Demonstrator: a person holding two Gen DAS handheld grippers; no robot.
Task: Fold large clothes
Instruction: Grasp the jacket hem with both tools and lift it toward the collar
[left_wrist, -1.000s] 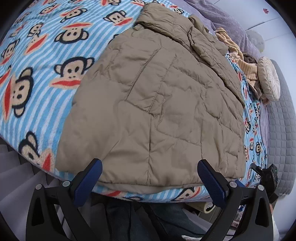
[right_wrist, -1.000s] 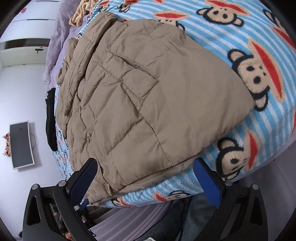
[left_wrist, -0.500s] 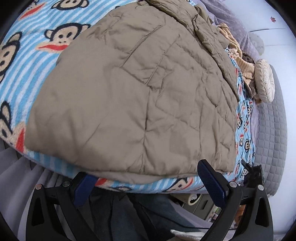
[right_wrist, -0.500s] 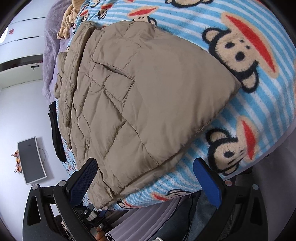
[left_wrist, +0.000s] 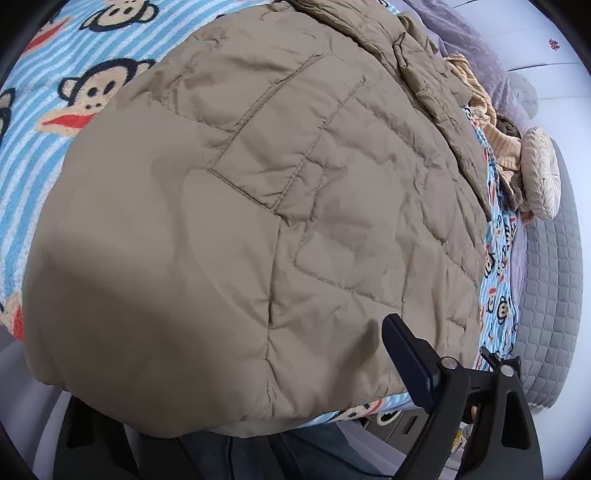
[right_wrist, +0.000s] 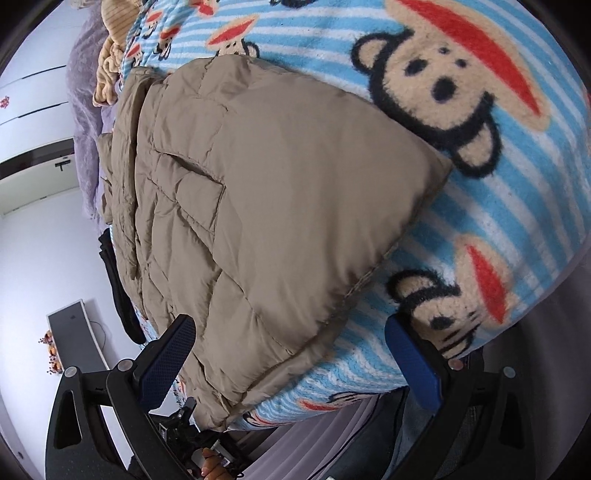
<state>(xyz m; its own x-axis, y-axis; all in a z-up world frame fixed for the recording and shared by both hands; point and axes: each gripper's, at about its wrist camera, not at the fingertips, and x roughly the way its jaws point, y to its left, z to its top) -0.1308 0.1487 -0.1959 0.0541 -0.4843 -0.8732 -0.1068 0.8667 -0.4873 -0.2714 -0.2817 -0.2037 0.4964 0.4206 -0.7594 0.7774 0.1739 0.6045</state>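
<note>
Tan quilted fabric is filling most of both views: the jacket (left_wrist: 258, 206) is lying spread on the blanket (right_wrist: 480, 229), a blue-striped fleece printed with monkey faces, its hem running along the near edge of the bed.

The left gripper (left_wrist: 236, 387) is sitting at that hem. Its right finger (left_wrist: 406, 365) is showing above the fabric, while the jacket is hiding the other finger, so I cannot tell whether it is open or gripping.

The right gripper (right_wrist: 291, 362) is standing wide open at the jacket's near corner, one finger (right_wrist: 166, 362) beside the jacket's hem and the other out over bare blanket.

A round cushion (left_wrist: 541, 173) is lying at the bed's far edge.
</note>
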